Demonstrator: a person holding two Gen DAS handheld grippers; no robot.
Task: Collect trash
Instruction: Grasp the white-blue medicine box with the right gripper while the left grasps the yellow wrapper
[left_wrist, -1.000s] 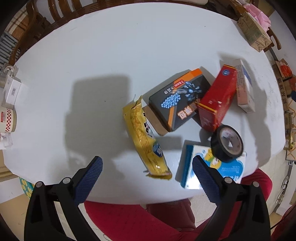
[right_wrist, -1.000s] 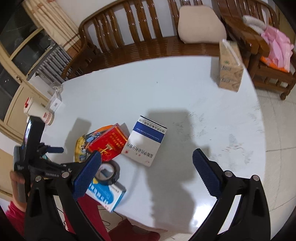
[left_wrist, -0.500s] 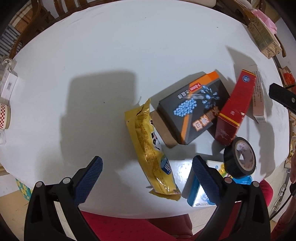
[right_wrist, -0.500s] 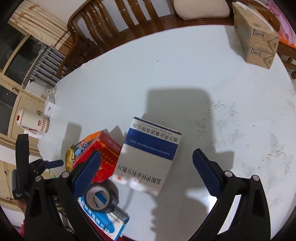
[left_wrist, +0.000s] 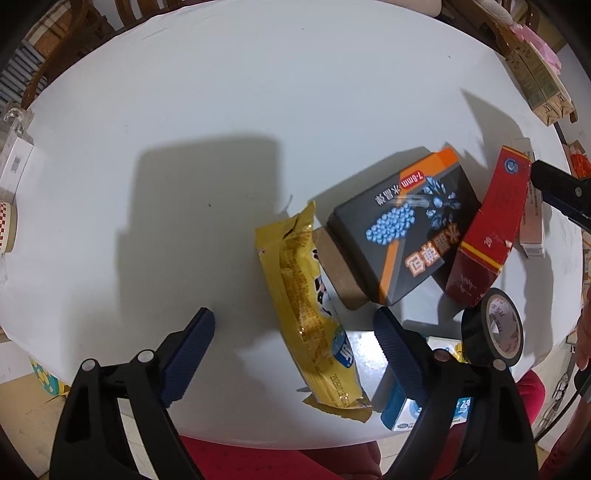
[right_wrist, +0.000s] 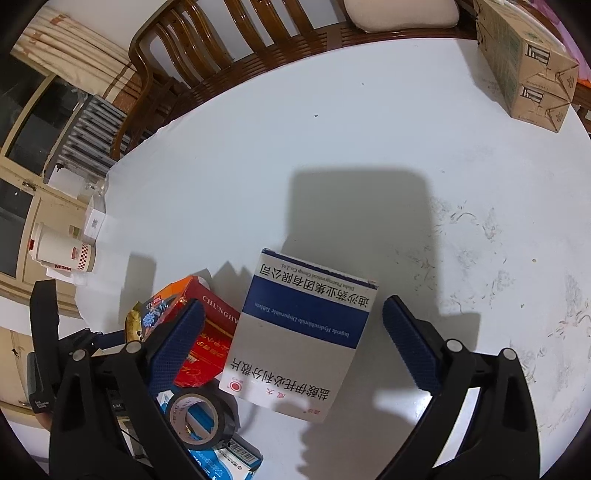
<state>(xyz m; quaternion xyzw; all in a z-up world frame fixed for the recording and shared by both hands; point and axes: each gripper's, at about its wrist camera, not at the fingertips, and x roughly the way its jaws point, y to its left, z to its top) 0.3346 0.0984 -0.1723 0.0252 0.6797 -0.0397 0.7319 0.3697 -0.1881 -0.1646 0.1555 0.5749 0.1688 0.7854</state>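
Left wrist view: the left tool (left_wrist: 293, 334) hangs spread over the yellow wrapper (left_wrist: 310, 314) near the worktop's (left_wrist: 221, 110) front edge, its jaws just closing in, pads not yet touching. The pick-up is beginning; next it must drop lower and pinch. The right tool (right_wrist: 291, 338), spread, straddles the white-and-blue box (right_wrist: 299, 332) without gripping. The black box (left_wrist: 406, 236), red box (left_wrist: 487, 229) and tape roll (left_wrist: 493, 332) crowd close beside.
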